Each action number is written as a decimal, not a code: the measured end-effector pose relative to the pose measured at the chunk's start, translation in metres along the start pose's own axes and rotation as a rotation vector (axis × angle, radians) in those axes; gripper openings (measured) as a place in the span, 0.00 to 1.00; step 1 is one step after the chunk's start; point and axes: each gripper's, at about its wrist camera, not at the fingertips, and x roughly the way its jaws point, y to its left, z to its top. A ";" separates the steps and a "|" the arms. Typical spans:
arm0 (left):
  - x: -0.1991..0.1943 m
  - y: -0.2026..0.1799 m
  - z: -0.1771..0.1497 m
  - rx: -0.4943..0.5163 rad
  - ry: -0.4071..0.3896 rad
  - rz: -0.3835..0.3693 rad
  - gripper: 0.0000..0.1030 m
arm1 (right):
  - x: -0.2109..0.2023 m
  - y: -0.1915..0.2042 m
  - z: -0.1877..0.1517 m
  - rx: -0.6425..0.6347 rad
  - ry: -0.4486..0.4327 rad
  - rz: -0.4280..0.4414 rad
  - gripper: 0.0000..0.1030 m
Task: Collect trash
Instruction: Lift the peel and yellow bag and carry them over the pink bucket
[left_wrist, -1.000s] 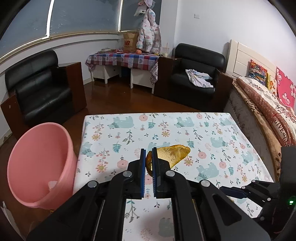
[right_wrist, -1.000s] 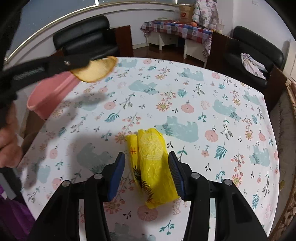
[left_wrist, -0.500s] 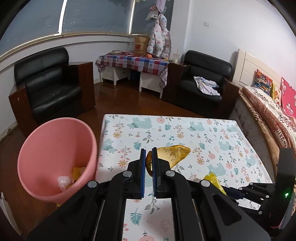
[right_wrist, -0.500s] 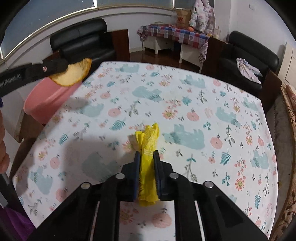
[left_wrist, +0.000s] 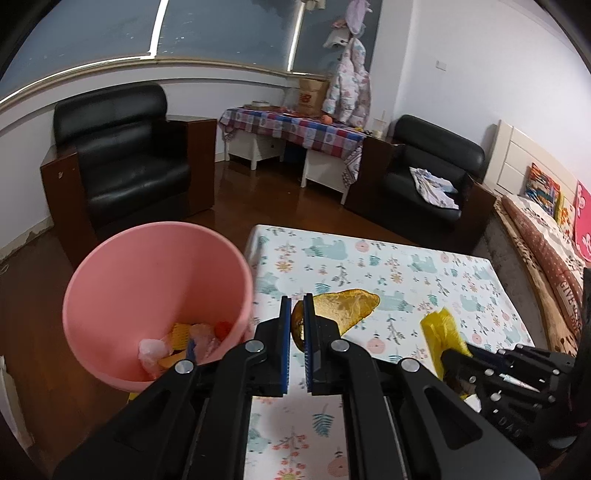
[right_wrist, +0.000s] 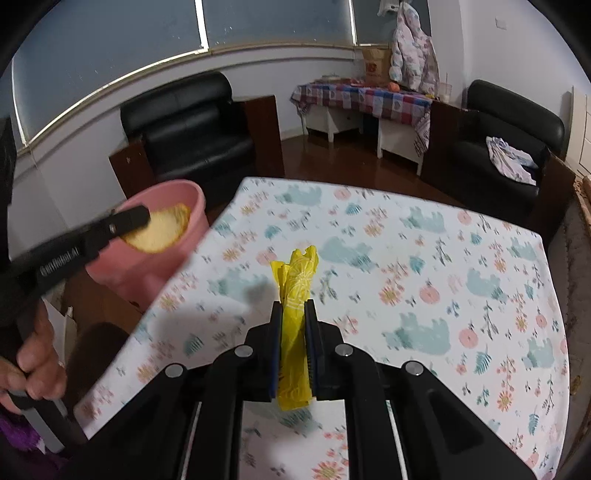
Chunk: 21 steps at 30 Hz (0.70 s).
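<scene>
left gripper (left_wrist: 295, 325) clamped on one golden peel (left_wrist: 343, 308), held beside the rim of one pink bin (left_wrist: 155, 295) | right gripper (right_wrist: 293, 325) clenched on one yellow wrapper (right_wrist: 295, 291), lifted over the floral table (right_wrist: 443, 277) | several scraps seen in bin

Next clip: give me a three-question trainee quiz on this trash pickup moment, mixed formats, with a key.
1. True or false: the left gripper is shut on the golden wrapper.
2. What does the right gripper hold? A) a red cup B) the yellow plastic bag C) nothing
3. Fill in: the pink bin stands off the ___ edge of the floral table, as seen from the left wrist.

Key: 1 true; 2 B; 3 left.
</scene>
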 end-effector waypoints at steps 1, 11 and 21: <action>-0.001 0.003 0.001 -0.005 -0.002 0.004 0.05 | -0.001 0.003 0.002 -0.001 -0.007 0.007 0.10; -0.010 0.041 0.006 -0.076 -0.026 0.076 0.05 | 0.002 0.045 0.039 -0.022 -0.079 0.104 0.10; -0.018 0.078 0.008 -0.126 -0.043 0.150 0.05 | 0.017 0.098 0.067 -0.069 -0.098 0.183 0.11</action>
